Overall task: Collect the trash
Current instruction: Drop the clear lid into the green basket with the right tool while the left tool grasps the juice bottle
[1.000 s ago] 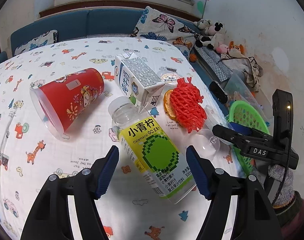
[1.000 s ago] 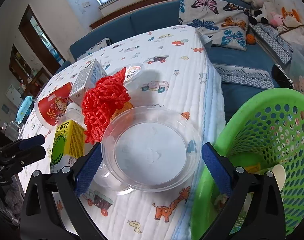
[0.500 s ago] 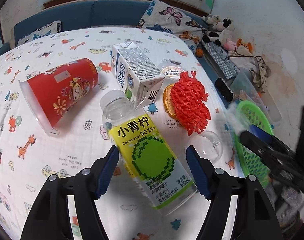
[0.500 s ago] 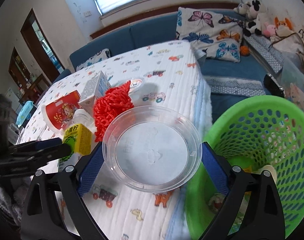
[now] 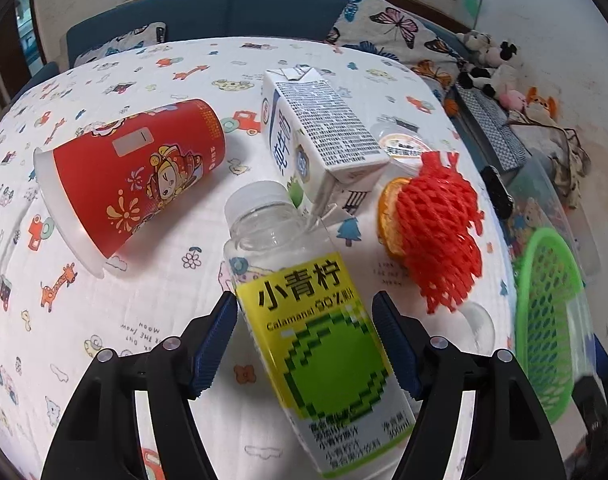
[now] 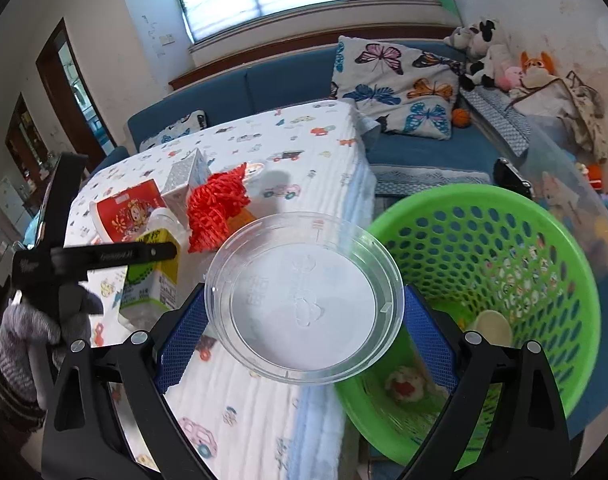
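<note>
Right fingers [image 6: 428,332] clamp the clear lid [image 6: 304,300], which overlaps the green basket [image 6: 544,216] rim. Left gripper [image 5: 306,340] is released, straddling the juice bottle [image 5: 316,340]; I see its long axis running between the pads, so I'd just close.

Juice bottle [image 5: 324,340] base cut off below, green basket [image 5: 544,320] right side blurred

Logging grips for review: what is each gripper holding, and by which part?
Right gripper holds the clear plastic lid by opposite rim edges. Left gripper holds nothing.
</note>
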`<action>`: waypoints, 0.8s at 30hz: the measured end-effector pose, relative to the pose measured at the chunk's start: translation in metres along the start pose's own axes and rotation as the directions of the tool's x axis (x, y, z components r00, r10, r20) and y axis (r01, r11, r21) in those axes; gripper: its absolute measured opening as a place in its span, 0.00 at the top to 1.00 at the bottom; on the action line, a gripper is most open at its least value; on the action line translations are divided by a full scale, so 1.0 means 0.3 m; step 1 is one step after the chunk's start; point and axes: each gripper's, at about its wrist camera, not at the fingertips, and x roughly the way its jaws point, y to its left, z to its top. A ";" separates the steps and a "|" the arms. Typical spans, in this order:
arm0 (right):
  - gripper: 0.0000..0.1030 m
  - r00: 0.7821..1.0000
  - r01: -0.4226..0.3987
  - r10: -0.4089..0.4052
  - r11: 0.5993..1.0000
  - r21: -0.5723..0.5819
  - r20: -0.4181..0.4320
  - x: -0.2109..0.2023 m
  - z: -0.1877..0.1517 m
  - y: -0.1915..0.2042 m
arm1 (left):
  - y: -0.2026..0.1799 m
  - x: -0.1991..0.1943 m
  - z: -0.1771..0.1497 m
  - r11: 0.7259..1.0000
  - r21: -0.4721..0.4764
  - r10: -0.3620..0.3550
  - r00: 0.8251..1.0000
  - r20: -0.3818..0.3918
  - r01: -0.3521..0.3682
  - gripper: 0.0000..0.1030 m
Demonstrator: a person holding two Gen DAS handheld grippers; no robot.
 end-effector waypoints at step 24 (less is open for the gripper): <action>0.10 0.986 0.166 -0.161 0.977 0.135 -0.046 -0.039 -0.113 -0.231 | -0.021 -0.207 -0.108 0.989 0.104 -0.109 0.991 0.074 0.101 0.41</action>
